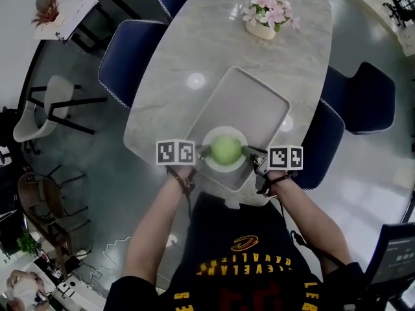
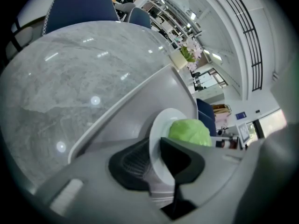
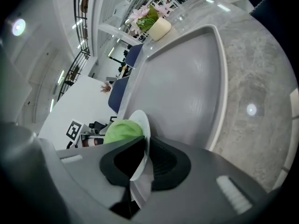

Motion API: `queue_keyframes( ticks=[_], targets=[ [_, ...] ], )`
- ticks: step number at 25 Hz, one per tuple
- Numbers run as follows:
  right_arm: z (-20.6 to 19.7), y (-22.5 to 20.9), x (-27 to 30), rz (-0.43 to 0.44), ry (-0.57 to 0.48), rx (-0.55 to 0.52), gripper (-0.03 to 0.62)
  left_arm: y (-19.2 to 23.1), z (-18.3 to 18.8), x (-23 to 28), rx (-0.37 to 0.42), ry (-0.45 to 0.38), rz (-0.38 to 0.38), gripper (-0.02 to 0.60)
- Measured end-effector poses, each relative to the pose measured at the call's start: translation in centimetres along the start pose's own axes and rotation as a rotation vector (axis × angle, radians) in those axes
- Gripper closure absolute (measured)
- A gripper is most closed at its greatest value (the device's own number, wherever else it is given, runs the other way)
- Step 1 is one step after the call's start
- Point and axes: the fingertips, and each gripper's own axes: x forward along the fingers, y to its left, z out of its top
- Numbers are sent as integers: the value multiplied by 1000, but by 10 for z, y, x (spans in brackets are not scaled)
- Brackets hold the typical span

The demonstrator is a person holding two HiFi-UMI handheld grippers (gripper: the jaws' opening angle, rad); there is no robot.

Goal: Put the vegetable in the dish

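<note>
Between the two claws sits a white dish (image 1: 211,163) with a round green cabbage (image 1: 226,149) in it. The left claw (image 2: 156,157) is closed tight on the dish's left rim, and the right claw (image 3: 140,160) on its right rim. Under them lies a pale tray (image 1: 249,99) on the marble worktop (image 1: 207,37) — beyond the claws, a pot of pink flowers (image 1: 264,15).

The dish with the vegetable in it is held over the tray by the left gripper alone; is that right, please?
Not quite: both grippers hold the dish. The right gripper view shows the right gripper shut on its rim, as the left gripper is. The rest holds.
</note>
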Motion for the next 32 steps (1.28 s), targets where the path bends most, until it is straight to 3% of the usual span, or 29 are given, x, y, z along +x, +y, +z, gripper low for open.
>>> queue_keyframes(
  ticks=[15, 23, 32],
  targets=[
    [2, -7, 2, -95, 44, -96, 560, -1, 3, 5, 55, 24, 74, 501],
    [1, -12, 1, -162, 60, -169, 560, -1, 1, 8, 176, 67, 162, 508],
    [1, -15, -1, -215, 53, -208, 554, -3, 0, 9, 227, 47, 196, 506]
  ],
)
